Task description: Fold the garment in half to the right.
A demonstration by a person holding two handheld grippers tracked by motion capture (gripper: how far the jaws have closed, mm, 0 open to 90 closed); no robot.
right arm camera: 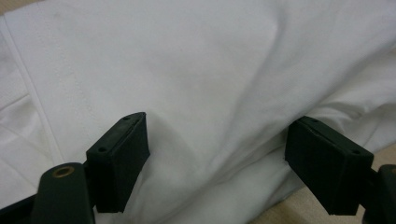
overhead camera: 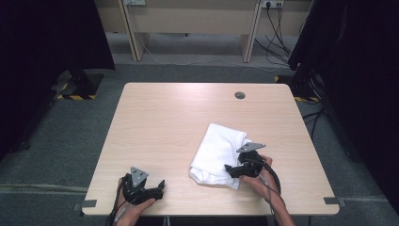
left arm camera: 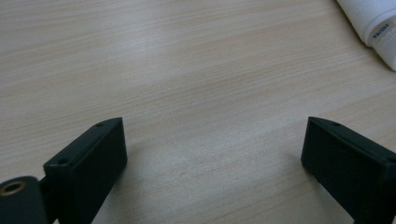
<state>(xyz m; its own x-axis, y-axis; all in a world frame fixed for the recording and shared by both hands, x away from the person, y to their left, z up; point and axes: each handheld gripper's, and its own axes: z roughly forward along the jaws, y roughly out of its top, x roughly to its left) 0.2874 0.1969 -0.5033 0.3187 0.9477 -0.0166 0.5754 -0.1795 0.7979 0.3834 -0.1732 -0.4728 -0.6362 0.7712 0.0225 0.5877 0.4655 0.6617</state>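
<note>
A folded white cloth (overhead camera: 218, 151) lies on the wooden table (overhead camera: 174, 117), right of centre near the front. My right gripper (overhead camera: 230, 168) rests at the cloth's near right edge, pointing left onto it. In the right gripper view its jaws stand wide apart over the white cloth (right arm camera: 210, 70), and the fabric bulges up between them without being pinched. My left gripper (overhead camera: 160, 187) sits at the front left of the table, open, pointing right. In the left gripper view there is bare wood between its jaws, and a corner of the cloth (left arm camera: 373, 23) with a small label shows at top right.
A round cable hole (overhead camera: 240, 95) is set in the table's far side. Beyond the table stand a wooden desk frame (overhead camera: 188, 19) and loose cables (overhead camera: 277, 37) on the grey carpet. Dark equipment (overhead camera: 353, 70) lines both sides.
</note>
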